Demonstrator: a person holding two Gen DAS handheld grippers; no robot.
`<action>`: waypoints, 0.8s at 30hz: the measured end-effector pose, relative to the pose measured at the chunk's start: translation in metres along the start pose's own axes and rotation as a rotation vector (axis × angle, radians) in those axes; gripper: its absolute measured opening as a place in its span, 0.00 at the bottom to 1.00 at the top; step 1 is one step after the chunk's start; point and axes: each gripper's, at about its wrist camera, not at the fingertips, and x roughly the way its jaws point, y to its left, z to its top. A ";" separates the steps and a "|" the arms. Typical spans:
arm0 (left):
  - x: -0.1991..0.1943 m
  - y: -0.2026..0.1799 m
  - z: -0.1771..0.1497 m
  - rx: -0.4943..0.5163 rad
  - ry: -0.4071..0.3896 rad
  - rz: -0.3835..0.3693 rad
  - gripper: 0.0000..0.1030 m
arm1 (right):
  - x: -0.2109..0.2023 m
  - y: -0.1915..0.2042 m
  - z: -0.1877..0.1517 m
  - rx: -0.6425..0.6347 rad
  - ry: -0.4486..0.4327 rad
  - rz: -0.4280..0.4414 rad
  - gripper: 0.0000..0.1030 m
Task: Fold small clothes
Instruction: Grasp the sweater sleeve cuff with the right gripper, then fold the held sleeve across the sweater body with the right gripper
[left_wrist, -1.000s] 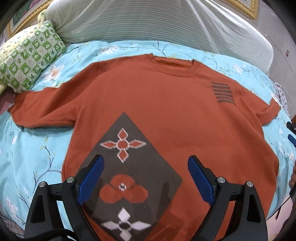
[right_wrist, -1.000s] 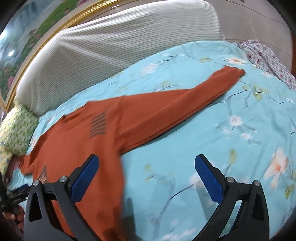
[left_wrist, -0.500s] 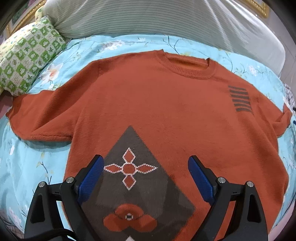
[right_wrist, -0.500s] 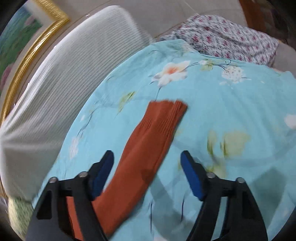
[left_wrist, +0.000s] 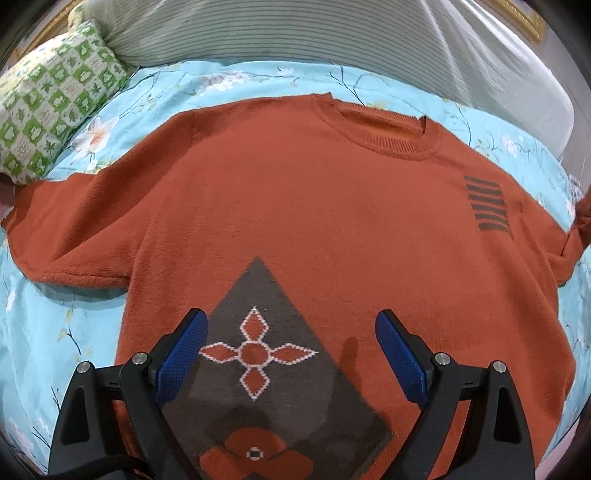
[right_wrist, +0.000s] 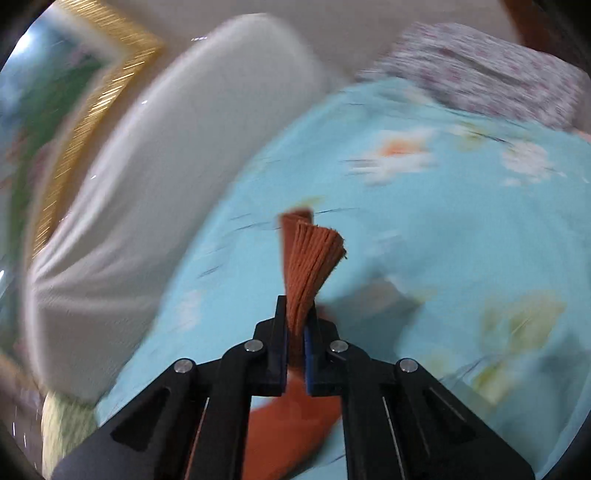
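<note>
An orange knit sweater (left_wrist: 314, 206) lies flat, front up, on a light blue flowered bedspread (left_wrist: 44, 325). It has a grey diamond pattern low on the chest and dark stripes near one shoulder. My left gripper (left_wrist: 291, 332) is open and empty, hovering above the grey diamond. My right gripper (right_wrist: 295, 314) is shut on the ribbed cuff of the sweater's sleeve (right_wrist: 314, 254) and holds it up off the bedspread (right_wrist: 443, 240). That sleeve leaves the left wrist view at the right edge (left_wrist: 580, 229).
A green and white checked pillow (left_wrist: 55, 107) lies at the far left. A long grey striped bolster (left_wrist: 295, 33) runs along the head of the bed, also seen in the right wrist view (right_wrist: 166, 166). A purple flowered cloth (right_wrist: 498, 66) lies at the bed's far corner.
My right gripper closed on the sleeve cuff and lifted it. My left gripper moved forward over the sweater towards the collar and stayed open.
</note>
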 end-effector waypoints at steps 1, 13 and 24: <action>-0.003 0.003 -0.001 -0.008 -0.006 -0.006 0.90 | -0.001 0.018 -0.009 -0.018 0.015 0.032 0.07; -0.037 0.060 -0.015 -0.087 -0.051 -0.080 0.90 | 0.105 0.267 -0.244 -0.091 0.505 0.496 0.07; -0.022 0.084 -0.003 -0.144 -0.039 -0.211 0.91 | 0.165 0.321 -0.355 -0.177 0.753 0.427 0.48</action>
